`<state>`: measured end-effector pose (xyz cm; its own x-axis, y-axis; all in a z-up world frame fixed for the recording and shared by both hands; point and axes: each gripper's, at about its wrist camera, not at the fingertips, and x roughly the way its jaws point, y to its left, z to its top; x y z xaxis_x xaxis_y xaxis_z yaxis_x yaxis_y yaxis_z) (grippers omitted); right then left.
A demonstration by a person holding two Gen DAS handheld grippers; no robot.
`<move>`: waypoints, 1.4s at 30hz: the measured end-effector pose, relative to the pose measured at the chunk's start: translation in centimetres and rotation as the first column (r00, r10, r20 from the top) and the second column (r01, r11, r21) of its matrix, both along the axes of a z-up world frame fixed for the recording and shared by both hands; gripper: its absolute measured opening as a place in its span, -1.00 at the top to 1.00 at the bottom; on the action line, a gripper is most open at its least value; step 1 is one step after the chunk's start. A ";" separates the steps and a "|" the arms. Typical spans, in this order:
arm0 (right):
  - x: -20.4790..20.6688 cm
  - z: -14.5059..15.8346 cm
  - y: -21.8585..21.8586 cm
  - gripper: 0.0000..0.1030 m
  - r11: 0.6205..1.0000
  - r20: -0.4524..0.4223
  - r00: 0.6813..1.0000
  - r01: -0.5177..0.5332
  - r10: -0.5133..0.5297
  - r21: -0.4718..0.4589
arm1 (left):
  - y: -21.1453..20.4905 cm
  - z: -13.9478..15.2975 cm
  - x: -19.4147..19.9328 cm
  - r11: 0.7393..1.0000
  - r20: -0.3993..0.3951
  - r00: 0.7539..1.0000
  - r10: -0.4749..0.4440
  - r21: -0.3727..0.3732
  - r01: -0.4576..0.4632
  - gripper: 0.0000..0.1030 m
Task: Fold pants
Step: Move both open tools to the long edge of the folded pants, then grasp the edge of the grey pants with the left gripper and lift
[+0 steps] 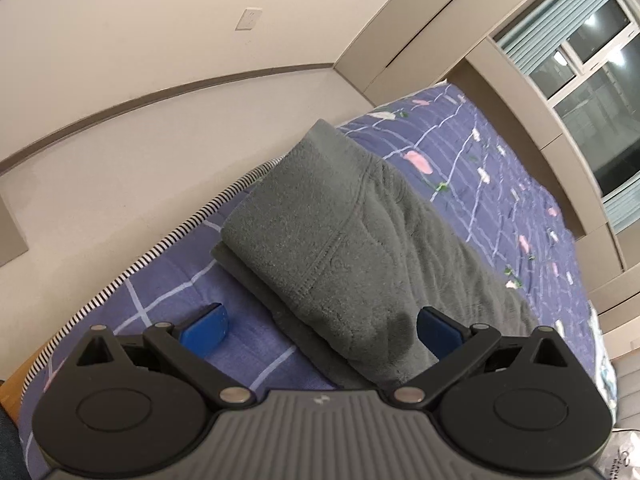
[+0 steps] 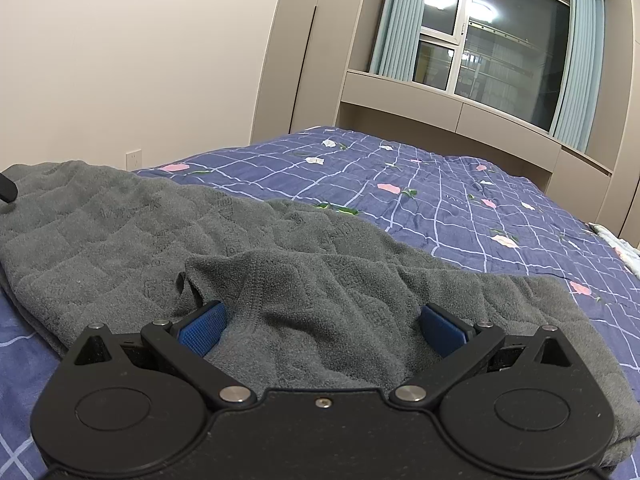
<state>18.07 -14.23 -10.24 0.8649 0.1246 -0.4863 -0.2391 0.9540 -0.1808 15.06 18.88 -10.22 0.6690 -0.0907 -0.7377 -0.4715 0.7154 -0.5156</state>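
The grey pants (image 1: 340, 240) lie on the bed (image 1: 500, 168), already doubled lengthwise, running toward 12 o'clock. Left claw (image 1: 320, 326) and right claw (image 2: 320, 326) both gape wide (gripping nothing). Crosswise folds likely remain.

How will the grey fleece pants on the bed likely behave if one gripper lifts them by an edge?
The grey pants would probably sag and drape: they already lie in soft wrinkles on the quilt. The thick fleece pile suggests easy grip, not slip. Folded layers look loose, so they may slide apart when lifted.
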 end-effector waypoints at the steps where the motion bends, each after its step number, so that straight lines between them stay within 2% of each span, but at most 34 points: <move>1: 0.0 0.0 0.0 -0.99 1.000 0.000 1.000 0.000 0.000 0.000 | -0.2 0.1 0.2 1.000 -0.011 1.000 0.000 0.007 0.000 -0.99; 6: 0.0 0.0 0.0 -0.99 1.000 0.000 1.000 0.000 0.000 0.000 | -0.9 0.4 1.2 0.999 -0.056 0.998 0.001 0.035 0.001 -0.99; 11: 0.0 0.0 0.0 -0.99 1.000 0.000 1.000 0.000 0.000 0.001 | -1.0 0.7 1.6 1.000 -0.043 0.999 -0.012 0.005 0.013 -0.97; 14: 0.0 0.0 -0.1 -0.99 1.000 -0.001 1.000 0.000 0.000 0.002 | -0.7 0.6 1.3 0.997 0.004 1.000 0.028 -0.071 -0.028 -0.82; 18: 0.2 0.2 -0.2 -0.99 1.000 -0.021 1.000 -0.003 0.003 0.023 | 0.7 -0.3 0.0 0.979 0.018 0.990 0.140 -0.153 -0.136 -0.44; 21: 1.3 1.1 -0.3 -0.99 0.999 -0.098 0.995 0.008 -0.004 0.043 | 1.4 -1.1 -1.0 0.962 0.036 0.982 0.187 -0.211 -0.175 -0.33; 27: 4.0 3.0 0.6 -0.99 0.997 -0.277 0.959 0.068 -0.057 0.032 | 1.5 -1.6 -1.7 0.946 0.051 0.973 0.226 -0.251 -0.206 -0.38; 33: 6.3 3.8 1.5 -0.99 0.995 -0.410 0.907 0.097 -0.092 -0.008 | 0.9 -1.3 -1.4 0.956 0.040 0.976 0.214 -0.213 -0.201 -0.38; 37: 7.1 3.8 1.4 -0.99 0.995 -0.448 0.889 0.100 -0.092 -0.007 | 0.6 -1.1 -1.3 0.958 0.035 0.977 0.209 -0.206 -0.198 -0.46; 42: 7.0 3.7 1.0 -0.99 0.996 -0.451 0.889 0.094 -0.081 0.006 | -0.1 -0.8 -0.3 0.969 0.019 0.983 0.185 -0.170 -0.179 -0.59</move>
